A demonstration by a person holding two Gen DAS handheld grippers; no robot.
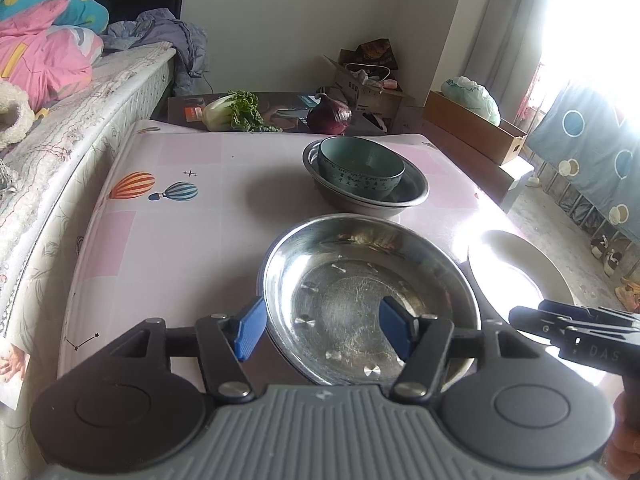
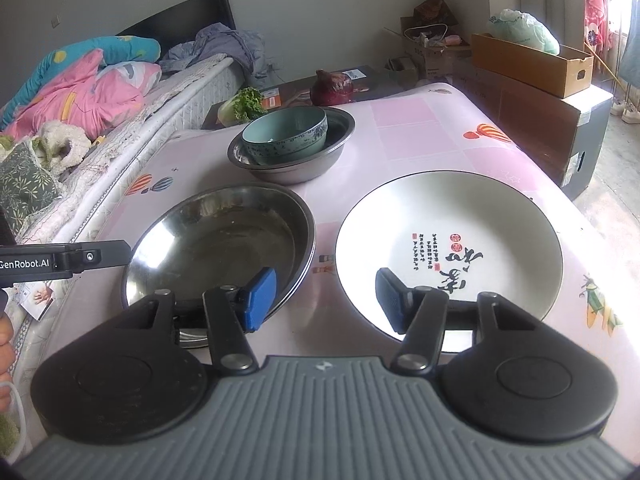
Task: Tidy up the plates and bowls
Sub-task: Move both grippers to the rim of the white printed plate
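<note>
A steel plate (image 1: pixel 368 296) lies on the pink table near me; it also shows in the right wrist view (image 2: pixel 224 240). My left gripper (image 1: pixel 322 330) is open, its jaws straddling the plate's near-left rim. A white plate (image 2: pixel 448 248) with red and black writing lies to the right; it also shows in the left wrist view (image 1: pixel 516 276). My right gripper (image 2: pixel 326 300) is open, hovering over the gap between the two plates. Farther back, a green ceramic bowl (image 2: pixel 286 136) sits inside a steel bowl (image 2: pixel 292 168); both show in the left wrist view (image 1: pixel 360 168), (image 1: pixel 368 200).
The table (image 1: pixel 180 220) has a pink patterned cover. A bed (image 1: pixel 60 120) with bedding runs along its left side. A leafy green (image 1: pixel 232 112) and a red cabbage (image 1: pixel 330 114) lie behind the table. Cardboard boxes (image 2: pixel 528 60) stand at the back right.
</note>
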